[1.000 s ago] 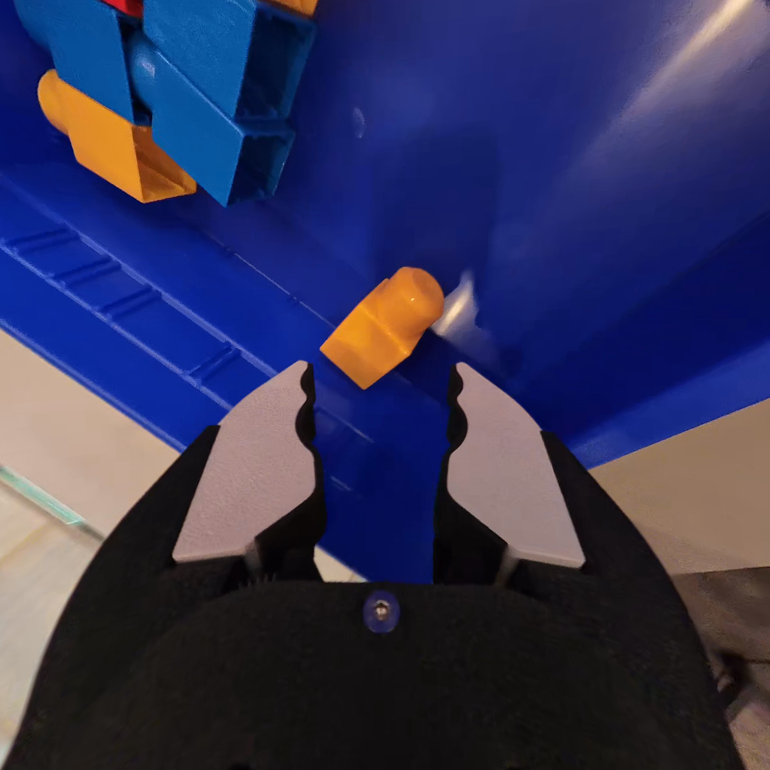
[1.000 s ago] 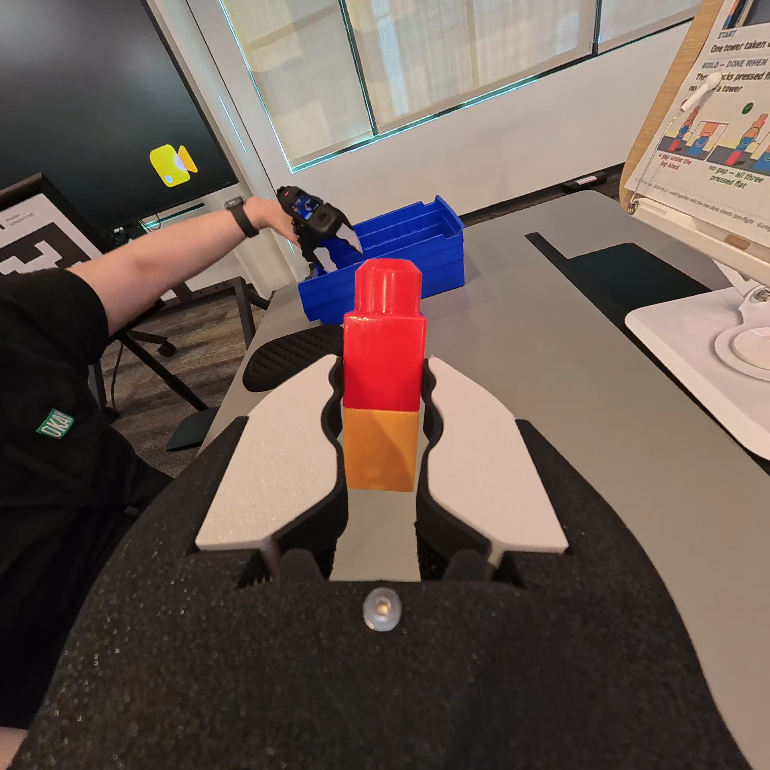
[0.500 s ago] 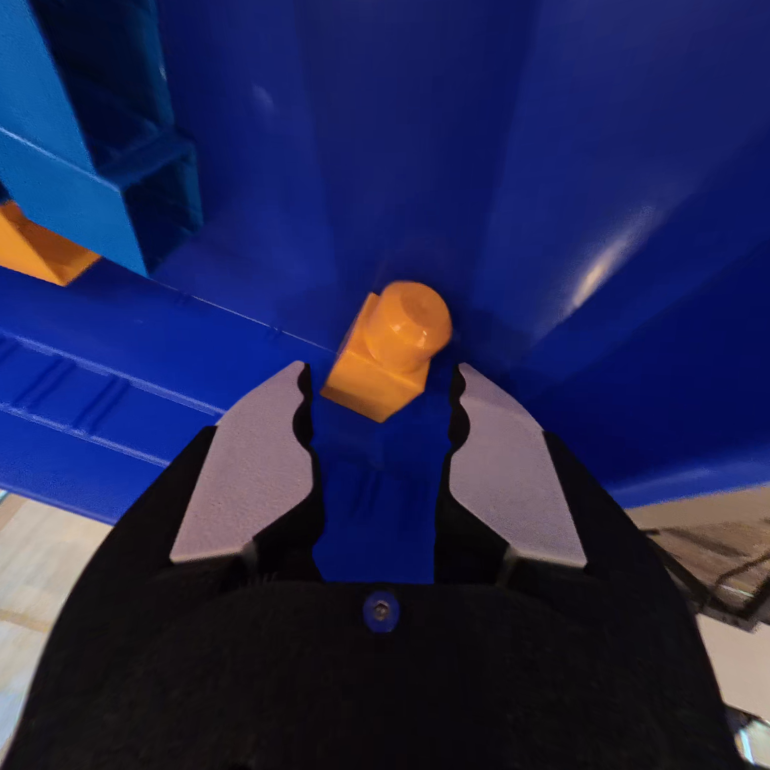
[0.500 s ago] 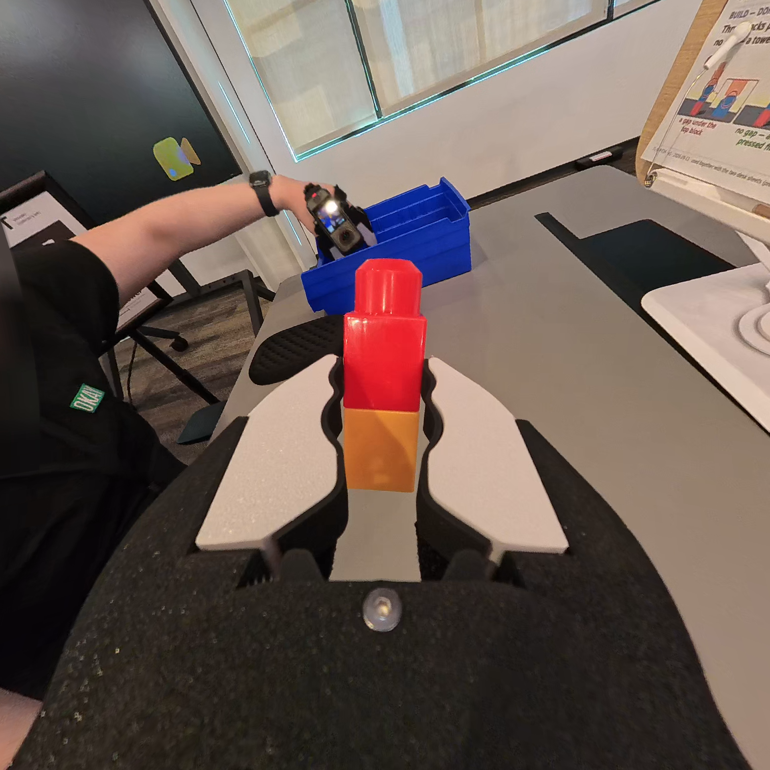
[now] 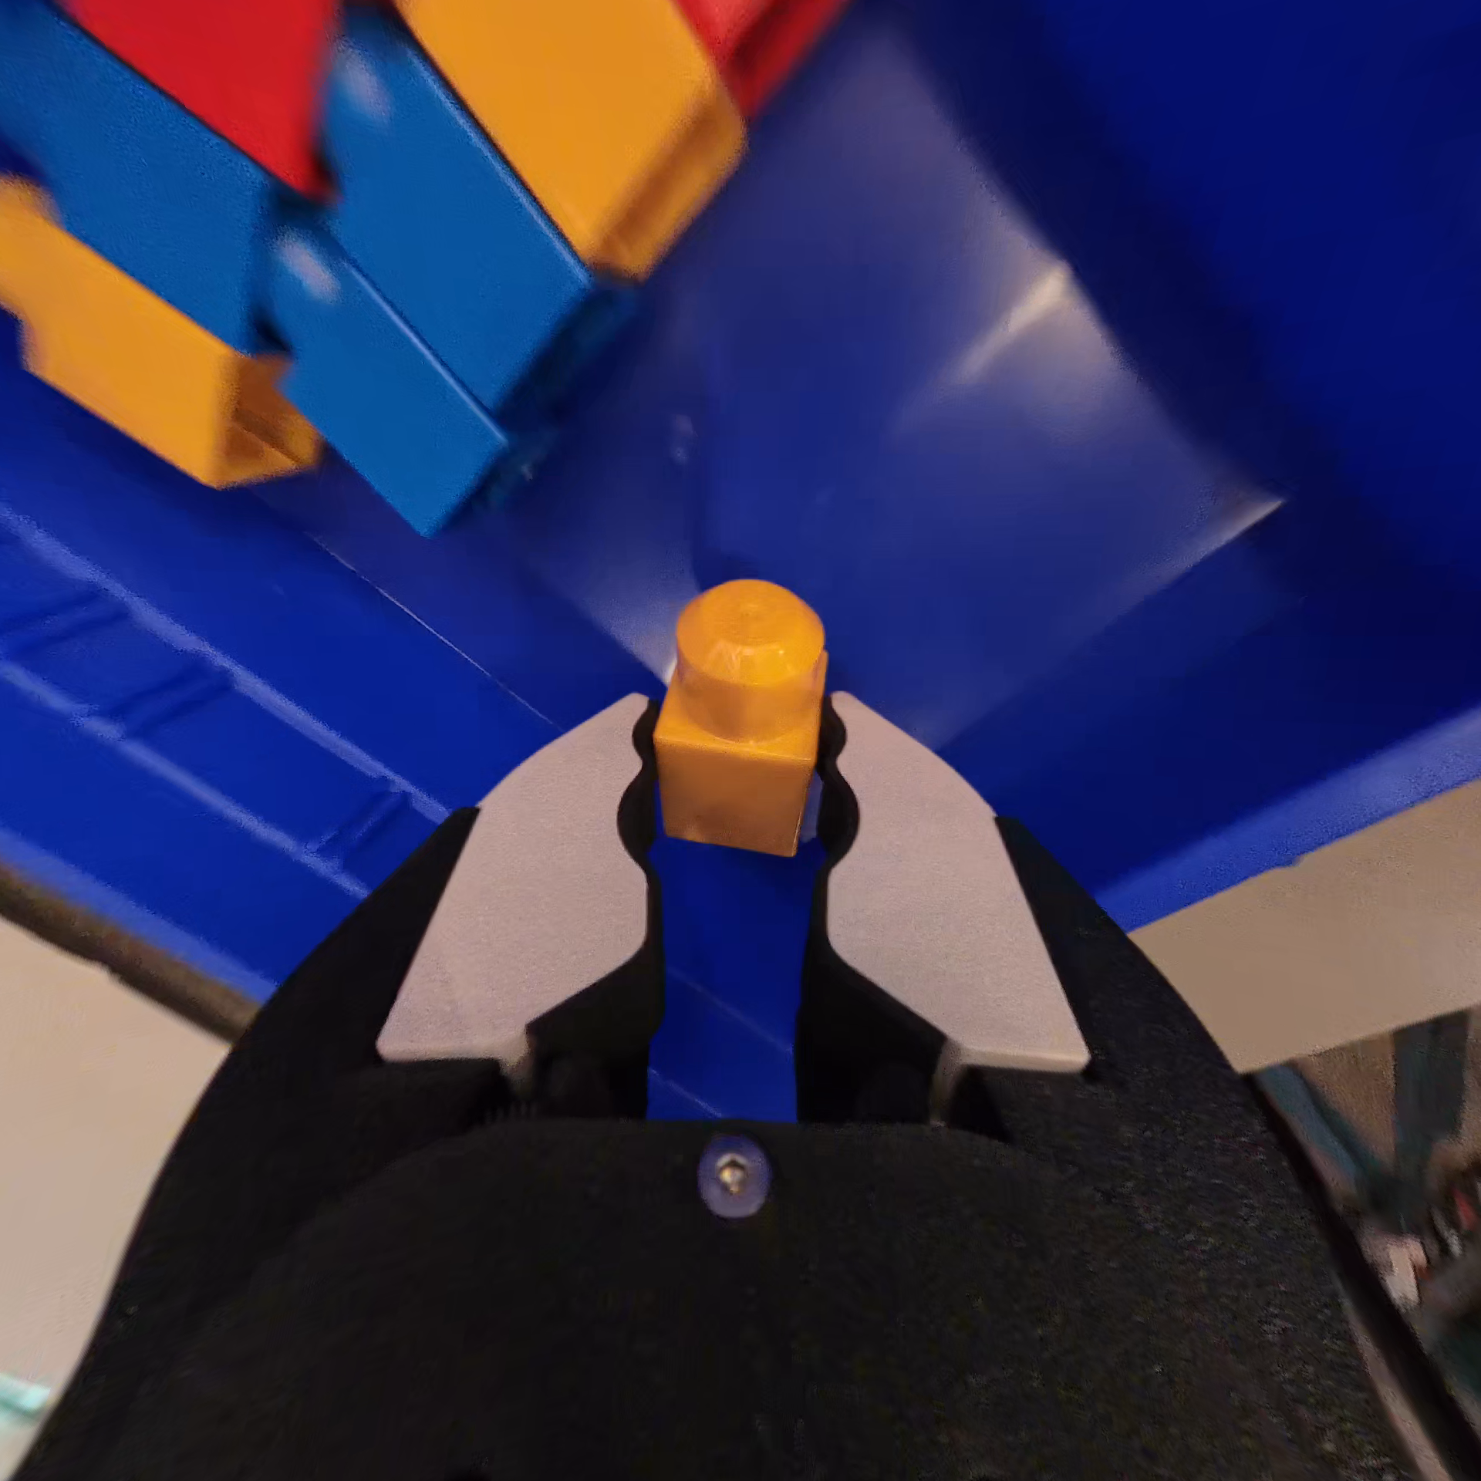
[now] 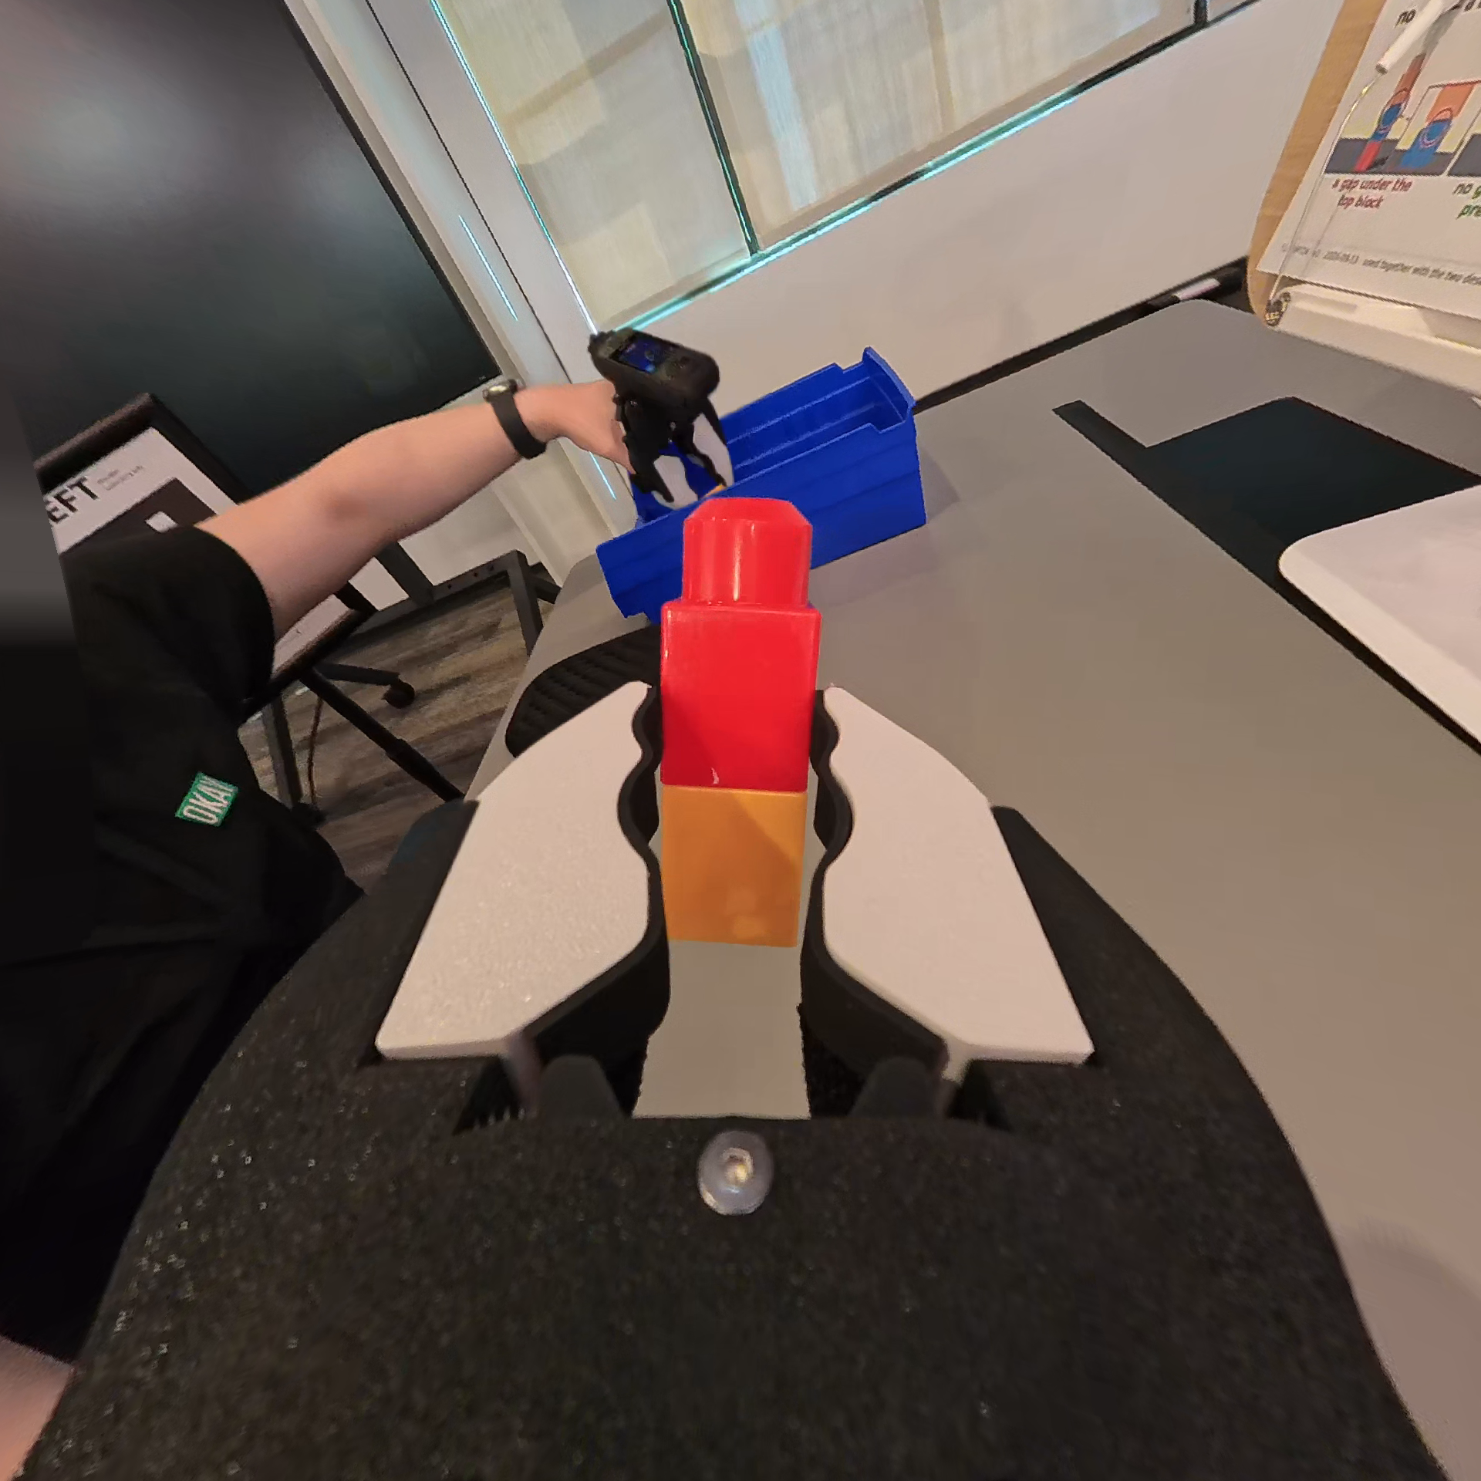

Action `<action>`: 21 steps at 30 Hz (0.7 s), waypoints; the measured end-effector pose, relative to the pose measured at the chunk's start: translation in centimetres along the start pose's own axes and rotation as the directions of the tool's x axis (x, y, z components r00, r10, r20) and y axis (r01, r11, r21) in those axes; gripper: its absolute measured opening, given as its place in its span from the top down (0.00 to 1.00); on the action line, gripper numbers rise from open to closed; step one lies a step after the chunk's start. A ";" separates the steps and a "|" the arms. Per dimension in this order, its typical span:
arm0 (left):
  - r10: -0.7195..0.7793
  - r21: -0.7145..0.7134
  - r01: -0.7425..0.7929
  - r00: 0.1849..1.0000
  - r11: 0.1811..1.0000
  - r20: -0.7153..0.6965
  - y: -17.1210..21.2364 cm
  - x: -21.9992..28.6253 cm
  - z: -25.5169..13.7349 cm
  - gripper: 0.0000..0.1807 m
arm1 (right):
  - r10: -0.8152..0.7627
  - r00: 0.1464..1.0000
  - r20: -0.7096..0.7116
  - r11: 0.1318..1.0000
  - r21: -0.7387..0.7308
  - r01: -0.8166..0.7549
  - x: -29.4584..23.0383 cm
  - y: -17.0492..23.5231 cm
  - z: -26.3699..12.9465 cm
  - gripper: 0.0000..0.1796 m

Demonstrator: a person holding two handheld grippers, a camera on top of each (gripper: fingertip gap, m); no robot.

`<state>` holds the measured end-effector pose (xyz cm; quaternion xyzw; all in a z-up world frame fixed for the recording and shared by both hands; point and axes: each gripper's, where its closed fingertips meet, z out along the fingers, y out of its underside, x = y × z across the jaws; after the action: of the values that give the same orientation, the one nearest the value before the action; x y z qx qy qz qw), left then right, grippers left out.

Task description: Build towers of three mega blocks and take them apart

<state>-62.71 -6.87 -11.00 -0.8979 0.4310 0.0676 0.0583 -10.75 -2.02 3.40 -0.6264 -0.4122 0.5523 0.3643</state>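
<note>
My left gripper (image 5: 737,721) is shut on a small orange block (image 5: 737,761) with its stud pointing away, held inside the blue bin (image 5: 1042,361). My right gripper (image 6: 737,721) is shut on a two-block stack: a red block (image 6: 737,697) on top of an orange block (image 6: 733,865), standing upright on the grey table (image 6: 1122,721). In the right wrist view the left gripper (image 6: 681,465) is seen far off over the blue bin (image 6: 801,497), held by a person's hand.
Several blue, orange and red blocks (image 5: 361,240) lie heaped in the bin's upper left. A white stand (image 6: 1402,577) and an instruction board (image 6: 1378,160) are at the table's right. A black mat (image 6: 1282,457) lies behind. The person's arm (image 6: 361,497) reaches in from the left.
My left gripper closed on the orange block, which was lying loose between the open fingers, and turned it stud-forward. My right gripper kept holding the stack still.
</note>
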 end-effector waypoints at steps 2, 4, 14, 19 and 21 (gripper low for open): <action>-0.029 0.169 0.026 0.999 0.985 0.020 -2.4 0.0 -2.7 0.79 | 0.015 1.000 0.015 1.000 0.017 -0.016 0.3 0.0 0.3 0.81; -0.074 0.363 0.075 0.997 0.929 -0.017 -5.3 0.5 -6.2 0.79 | 0.025 0.999 0.026 0.999 0.025 -0.026 0.4 0.1 0.5 0.81; 0.128 0.910 0.289 0.932 0.297 -0.338 -25.2 12.4 -24.0 0.80 | -0.017 1.000 0.012 0.995 0.094 0.016 -0.9 -2.2 1.7 0.81; 0.317 0.889 0.450 0.834 0.082 -0.451 -33.2 17.1 -28.4 0.80 | -0.100 0.995 -0.028 0.990 0.095 0.103 -3.3 -3.9 2.3 0.81; 0.416 0.842 0.537 0.754 0.056 -0.509 -35.0 18.3 -29.9 0.80 | -0.141 0.989 -0.051 0.985 0.091 0.145 -4.2 -4.5 2.4 0.81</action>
<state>-21.89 -3.98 16.95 -0.5768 0.2990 -0.5672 0.5062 -13.85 -4.08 8.86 -0.5896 -0.4213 0.5294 0.4412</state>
